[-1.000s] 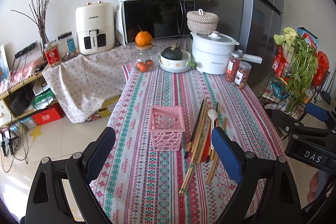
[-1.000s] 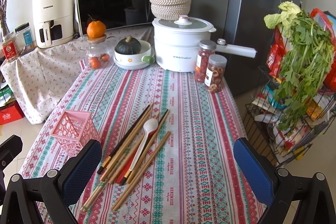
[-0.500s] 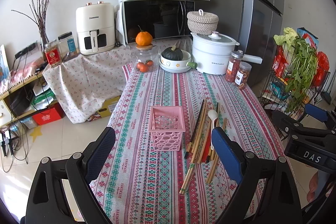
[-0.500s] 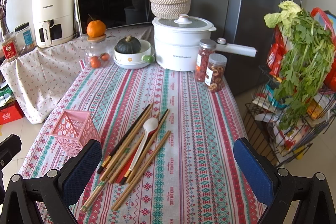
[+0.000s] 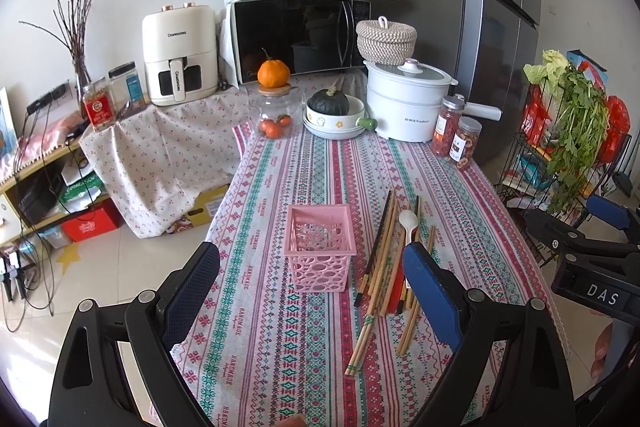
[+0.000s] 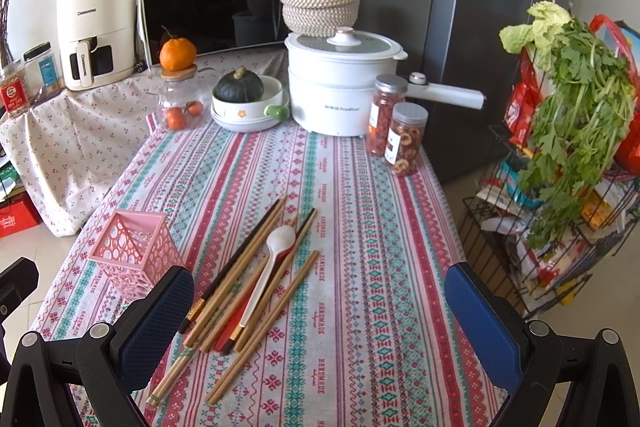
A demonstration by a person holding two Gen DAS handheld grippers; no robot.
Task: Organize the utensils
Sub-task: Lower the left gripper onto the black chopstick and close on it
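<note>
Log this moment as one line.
left tongs: open, empty | right tongs: open, empty | chopsticks, spoon: on tablecloth | pink basket: empty

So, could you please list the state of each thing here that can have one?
pink basket: upright, empty.
chopsticks: loose pile on the cloth beside the basket.
white spoon: lying on the chopsticks.
white pot: lid on.
microwave: door shut.
snack jars: capped.
left tongs: open, empty.
right tongs: open, empty.

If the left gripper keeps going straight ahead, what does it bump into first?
Probably the pink basket. It stands on the table between the open fingers of the left gripper, just ahead of them. The chopsticks lie to its right. Depth is hard to judge.
</note>
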